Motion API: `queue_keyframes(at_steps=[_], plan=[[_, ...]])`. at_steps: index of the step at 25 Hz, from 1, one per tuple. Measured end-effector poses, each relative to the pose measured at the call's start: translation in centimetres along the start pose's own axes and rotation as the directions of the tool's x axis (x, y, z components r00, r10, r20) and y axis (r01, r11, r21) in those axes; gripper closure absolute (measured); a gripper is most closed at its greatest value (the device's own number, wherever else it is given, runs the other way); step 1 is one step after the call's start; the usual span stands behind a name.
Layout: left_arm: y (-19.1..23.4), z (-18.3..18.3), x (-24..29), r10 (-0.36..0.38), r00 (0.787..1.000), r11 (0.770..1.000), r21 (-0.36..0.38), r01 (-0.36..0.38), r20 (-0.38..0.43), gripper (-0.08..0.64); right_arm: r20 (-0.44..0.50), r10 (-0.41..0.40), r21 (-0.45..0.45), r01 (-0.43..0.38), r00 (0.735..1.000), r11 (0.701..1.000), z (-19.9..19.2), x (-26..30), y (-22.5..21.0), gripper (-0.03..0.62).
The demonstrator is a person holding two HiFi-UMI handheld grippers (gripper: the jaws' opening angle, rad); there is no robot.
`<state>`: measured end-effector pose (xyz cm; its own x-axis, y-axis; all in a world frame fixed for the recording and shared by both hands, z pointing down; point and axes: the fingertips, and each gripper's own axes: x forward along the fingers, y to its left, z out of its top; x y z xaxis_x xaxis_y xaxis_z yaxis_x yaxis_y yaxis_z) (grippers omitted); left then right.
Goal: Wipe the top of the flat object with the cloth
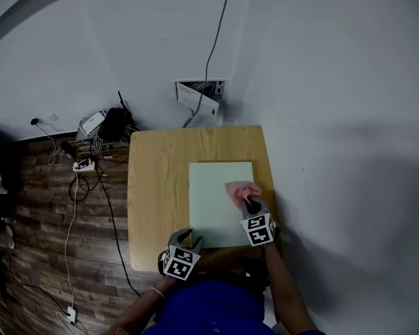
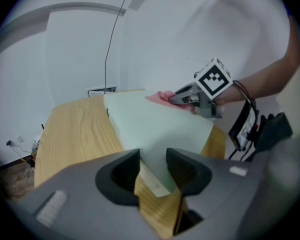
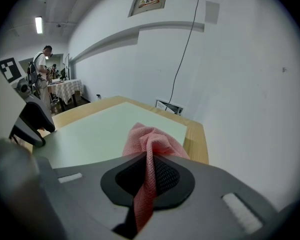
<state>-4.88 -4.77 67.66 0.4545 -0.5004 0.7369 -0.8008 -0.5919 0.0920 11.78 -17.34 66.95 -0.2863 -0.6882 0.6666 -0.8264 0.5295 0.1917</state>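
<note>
Board (image 1: 216, 201): pale green, lying flat on the table (image 1: 157, 187), toward its right half, near edge close to the person.

Cloth (image 1: 239, 190): pink, bunched, resting on the board's top just inside its right edge.

Right gripper (image 1: 250, 202): jaws pressed together on a narrow fold of the cloth; most of the fabric bulges out ahead of the jaws.

Left gripper (image 1: 191, 239): jaws spread, nothing pinched. It sits at the board's near left corner, and that corner shows in the gap ahead of the jaws. Contact with the board cannot be told.

Risks, as judged:
- Board looks unrestrained. Drag from the cloth could slide or turn it on the table, since the spread left jaws clamp nothing.
- Cloth sits near the right edge. A stroke in that direction would run it off the board and leave most of the top untouched.
- Grip is on a thin fold. Friction during a hard stroke could pull the cloth free.
- Bunched cloth gives a small contact patch, so strips may be missed.
</note>
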Motion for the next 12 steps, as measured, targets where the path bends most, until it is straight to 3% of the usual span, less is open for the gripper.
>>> queue_keyframes(at_steps=[6, 9, 12], plan=[[0.0, -0.1, -0.1, -0.027, 1.0, 1.0, 0.014, 0.027, -0.002, 0.393, 0.128, 0.118, 0.049, -0.125, 0.985, 0.991, 3.7, -2.8, 3.0, 0.577], [0.1, -0.1, -0.1, -0.04, 0.999, 0.999, 0.01, 0.04, -0.007, 0.393, 0.194, 0.224, 0.005, -0.229, 0.955, 0.973, 6.6, -4.1, 6.4, 0.577], [0.1, 0.0, -0.2, -0.046, 0.999, 0.999, 0.014, 0.046, -0.009, 0.393, 0.199, 0.337, -0.048, -0.334, 0.92, 0.941, 8.3, -4.4, 10.3, 0.577]])
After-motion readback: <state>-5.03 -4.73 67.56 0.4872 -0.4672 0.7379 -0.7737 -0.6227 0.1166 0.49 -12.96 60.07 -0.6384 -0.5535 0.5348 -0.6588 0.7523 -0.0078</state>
